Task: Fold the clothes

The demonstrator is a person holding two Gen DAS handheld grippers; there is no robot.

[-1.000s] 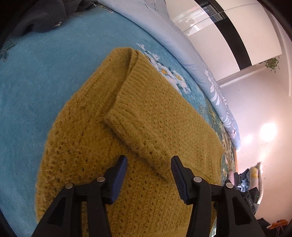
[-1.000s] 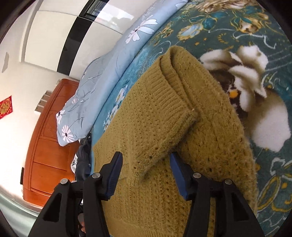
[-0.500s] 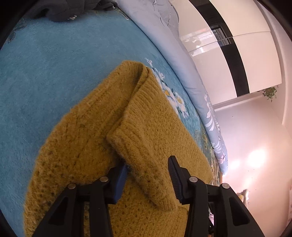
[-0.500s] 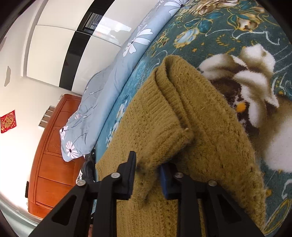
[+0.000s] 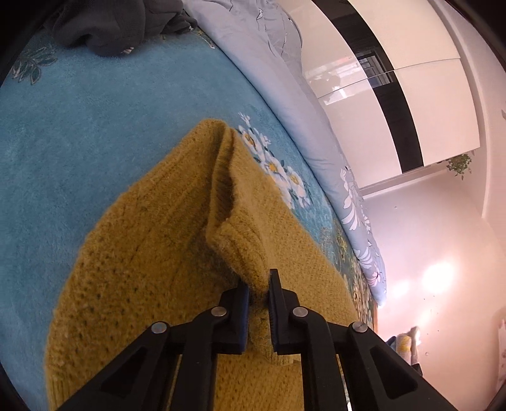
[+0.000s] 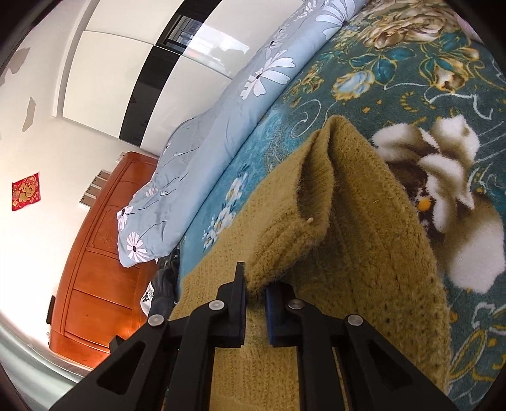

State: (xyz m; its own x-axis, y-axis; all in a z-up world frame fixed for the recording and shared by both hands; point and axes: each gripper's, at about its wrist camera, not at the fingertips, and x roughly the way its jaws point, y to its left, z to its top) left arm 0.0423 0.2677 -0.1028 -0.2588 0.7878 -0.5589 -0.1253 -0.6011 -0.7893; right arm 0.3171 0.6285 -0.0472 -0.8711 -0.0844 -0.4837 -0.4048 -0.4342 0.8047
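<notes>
A mustard knitted sweater (image 5: 142, 268) lies flat on a blue flowered blanket (image 5: 79, 126), each sleeve folded over its body. In the left wrist view my left gripper (image 5: 258, 281) is closing its jaws on the ribbed cuff (image 5: 240, 240) of one folded sleeve, which is pinched between the pads and lifted a little. In the right wrist view the same sweater (image 6: 363, 268) fills the lower middle. There my right gripper (image 6: 255, 278) is closing its jaws on the other sleeve's cuff (image 6: 284, 240), which is also raised off the body.
A light blue flowered quilt (image 5: 284, 79) (image 6: 221, 126) lies bunched along the far side of the bed. A dark garment (image 5: 104, 25) (image 6: 164, 284) sits beyond the sweater. A wooden cabinet (image 6: 101, 253) and white wardrobe doors (image 5: 427, 95) stand behind.
Both grippers went from open around the sleeve cuffs to closed on them. Each cuff now stands lifted slightly off the sweater's body.
</notes>
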